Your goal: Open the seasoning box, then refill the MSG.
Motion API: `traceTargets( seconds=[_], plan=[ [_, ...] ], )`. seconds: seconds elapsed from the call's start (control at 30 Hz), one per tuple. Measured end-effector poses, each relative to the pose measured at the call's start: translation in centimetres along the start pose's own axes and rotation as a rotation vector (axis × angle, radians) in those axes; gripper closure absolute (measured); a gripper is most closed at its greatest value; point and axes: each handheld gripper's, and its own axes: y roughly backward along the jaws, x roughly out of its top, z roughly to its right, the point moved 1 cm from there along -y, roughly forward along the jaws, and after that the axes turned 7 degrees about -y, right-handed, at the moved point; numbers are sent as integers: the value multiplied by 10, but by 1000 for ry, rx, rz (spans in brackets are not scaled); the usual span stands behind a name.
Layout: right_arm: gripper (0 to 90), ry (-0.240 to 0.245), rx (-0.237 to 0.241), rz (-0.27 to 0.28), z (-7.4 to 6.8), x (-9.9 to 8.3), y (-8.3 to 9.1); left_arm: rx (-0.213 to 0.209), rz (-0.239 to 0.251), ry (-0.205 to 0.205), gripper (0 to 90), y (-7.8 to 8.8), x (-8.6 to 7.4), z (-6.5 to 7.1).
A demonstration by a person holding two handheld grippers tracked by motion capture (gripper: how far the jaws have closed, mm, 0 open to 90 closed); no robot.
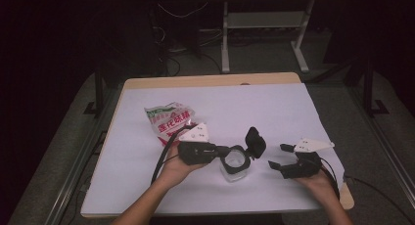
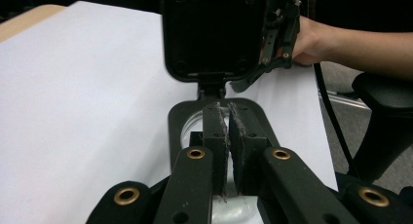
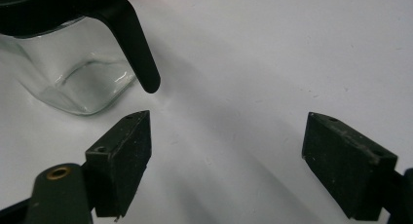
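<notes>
High view, overall: a person's two forearms come in from the near edge, one hand-held gripper in each hand; landmark for all places below is the glass jar.
Desk (image 1: pixel 147 82): wooden top, most of it under a white sheet (image 1: pixel 264 112); the glass jar stands on the sheet, near the front and about midway across.
Snack bag (image 1: pixel 168 120): white and red printed packet, lying flat on the sheet, behind and to the left of the jar, well apart from it.
Glass jar (image 1: pixel 234 165): clear, square-shouldered, upright, with a black collar round its mouth; in the right gripper view its bare glass body (image 3: pixel 73 73) sits at upper left.
Jar lid (image 1: pixel 255 141): black, hinged, flipped up and standing open on the jar's far-right side; in the left gripper view its underside (image 2: pixel 209 34) faces the camera, just beyond the jar mouth.
Left hand-held gripper (image 1: pixel 222 151): level, reaching in from the jar's left; jaws nearly together with only a thin slit between the pads (image 2: pixel 215 131), tips over the near rim of the collar; whether they pinch the rim, cannot tell from these frames.
Right hand-held gripper (image 1: pixel 281 155): to the right of the jar, near but apart from it, resting low on the sheet; jaws spread wide, nothing between the pads (image 3: pixel 124 151), only white sheet.
</notes>
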Motion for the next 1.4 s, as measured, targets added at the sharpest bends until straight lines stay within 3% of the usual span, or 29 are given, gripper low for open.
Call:
traceTargets(
  seconds=[0.43, 0.63, 0.93, 1.07, 1.4],
  plan=[
    [180, 1, 0, -2, 0, 0, 0, 58, -50, 64, 681, 37, -34, 1],
    [180, -1, -1, -4, 0, 0, 0, 83, -46, 83, 628, 54, -47, 3],
    [180, -3, 1, 1, 0, 0, 0, 110, -18, 142, 492, 79, -67, -1],
    [180, -6, 4, 6, 0, 0, 0, 138, -9, 144, 453, 90, -76, -4],
    [180, -3, 6, 4, 0, 0, 0, 238, 43, 180, 454, 123, -93, -20]
  ],
)
